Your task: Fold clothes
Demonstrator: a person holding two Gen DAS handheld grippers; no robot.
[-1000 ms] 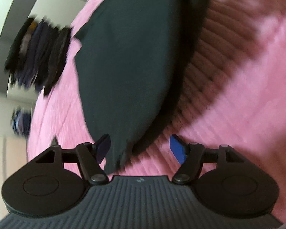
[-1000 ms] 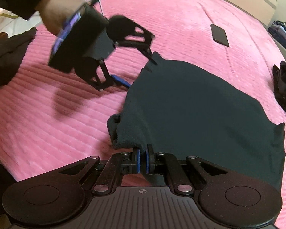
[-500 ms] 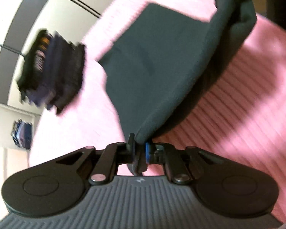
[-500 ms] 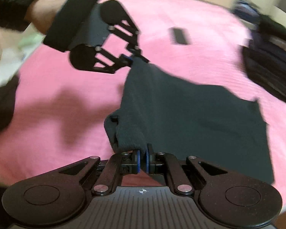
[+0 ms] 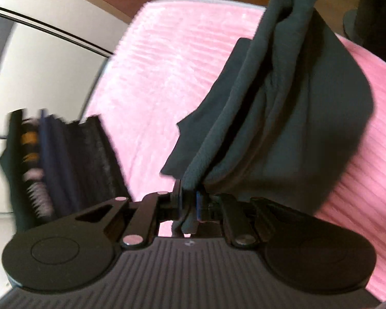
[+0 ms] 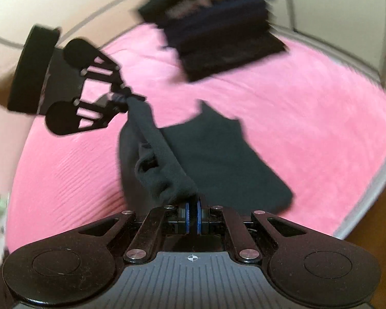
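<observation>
Dark-teal fleece garment [image 6: 218, 159] hangs bunched between grippers, lower part on pink bedspread [image 6: 308, 118] | left gripper [image 5: 189, 203] clamped on one edge | right gripper [image 6: 192, 216] clamped on other

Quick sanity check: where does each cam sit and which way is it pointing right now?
Left wrist: sits on the left tool, looks along its fingers across the pink bedspread at the dark garment it grips; no body part visible.
Right wrist: sits on the right tool, looks over the bed toward the stack of folded clothes; the other tool and a dark cuff show.
Shared: garment, bedspread, stack.
</observation>
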